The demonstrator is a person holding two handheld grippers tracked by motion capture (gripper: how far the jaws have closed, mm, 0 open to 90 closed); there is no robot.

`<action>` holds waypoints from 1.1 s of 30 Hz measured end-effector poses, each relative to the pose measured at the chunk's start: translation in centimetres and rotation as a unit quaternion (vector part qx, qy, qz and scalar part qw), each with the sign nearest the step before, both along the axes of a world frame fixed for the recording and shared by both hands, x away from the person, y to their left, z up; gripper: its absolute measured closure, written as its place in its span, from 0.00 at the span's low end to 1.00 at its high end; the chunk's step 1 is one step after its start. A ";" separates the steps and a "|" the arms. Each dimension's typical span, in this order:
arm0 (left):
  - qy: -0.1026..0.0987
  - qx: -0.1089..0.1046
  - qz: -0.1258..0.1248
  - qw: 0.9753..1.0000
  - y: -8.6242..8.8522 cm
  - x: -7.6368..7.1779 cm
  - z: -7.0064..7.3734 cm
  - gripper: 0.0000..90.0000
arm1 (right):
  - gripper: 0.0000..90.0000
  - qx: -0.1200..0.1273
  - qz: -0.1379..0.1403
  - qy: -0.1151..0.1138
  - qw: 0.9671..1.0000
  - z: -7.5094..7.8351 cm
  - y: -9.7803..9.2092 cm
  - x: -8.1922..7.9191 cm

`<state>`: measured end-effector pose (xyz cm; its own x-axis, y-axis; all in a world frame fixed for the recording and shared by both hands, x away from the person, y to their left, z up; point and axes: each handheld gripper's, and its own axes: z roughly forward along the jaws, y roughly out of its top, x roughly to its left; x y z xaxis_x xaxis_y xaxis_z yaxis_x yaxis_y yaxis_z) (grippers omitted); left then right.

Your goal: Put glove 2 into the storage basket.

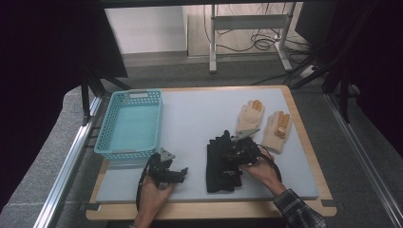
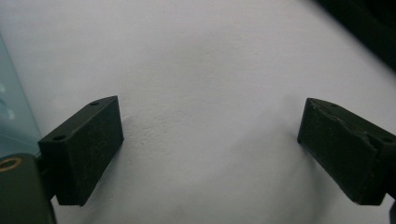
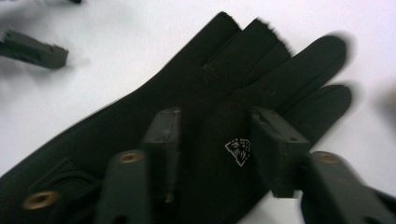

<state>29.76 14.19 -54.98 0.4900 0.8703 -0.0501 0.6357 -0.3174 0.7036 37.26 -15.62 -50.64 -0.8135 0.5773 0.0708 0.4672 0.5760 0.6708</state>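
Black glove (image 3: 201,135) lies flat on the mat (image 1: 199,118), near the front edge and to the right of the basket (image 1: 129,124), and the right gripper (image 3: 212,140) is right over it. Its jaws stand partly open, one on each side of the palm by the small white logo (image 3: 238,151); whether the pads already press the cloth I cannot tell, but nothing is lifted. From above, the right gripper (image 1: 243,154) sits on top of the glove (image 1: 221,166), the hand behind it.

Left gripper (image 1: 167,172) waits just in front of the basket's near corner, well left of the glove. In its own view the left gripper (image 2: 210,140) has its jaws wide apart with only bare mat (image 2: 201,70) between them, holding nothing, a sliver of basket wall (image 2: 11,116) at the side.

Farther back, right of the basket and beyond the black glove, two tan gloves (image 1: 263,123) lie side by side, untouched.

Progress looks early, as I judge it: the basket is empty, no glove has gone in, and the grasp on the first one is only being set. Closing, lifting and carrying it across to the basket are all left, then the tan pair.
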 end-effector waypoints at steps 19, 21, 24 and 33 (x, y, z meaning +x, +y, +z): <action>-0.003 -0.002 0.001 1.000 0.0 0.0 0.0 0.08 | 0.98 0.021 -0.023 -0.025 0.999 4.8 1.4 -3.1; -0.002 -0.002 0.001 1.000 0.0 0.0 0.0 0.08 | 0.98 0.032 -0.030 -0.021 0.999 5.4 1.7 -3.3; -0.001 -0.001 0.000 1.000 0.0 0.0 0.0 0.08 | 0.98 0.046 -0.038 -0.012 0.998 5.9 2.2 -3.6; 0.000 -0.001 0.001 1.000 0.0 0.0 0.0 0.08 | 0.98 0.062 -0.067 -0.014 0.996 6.5 3.7 -4.3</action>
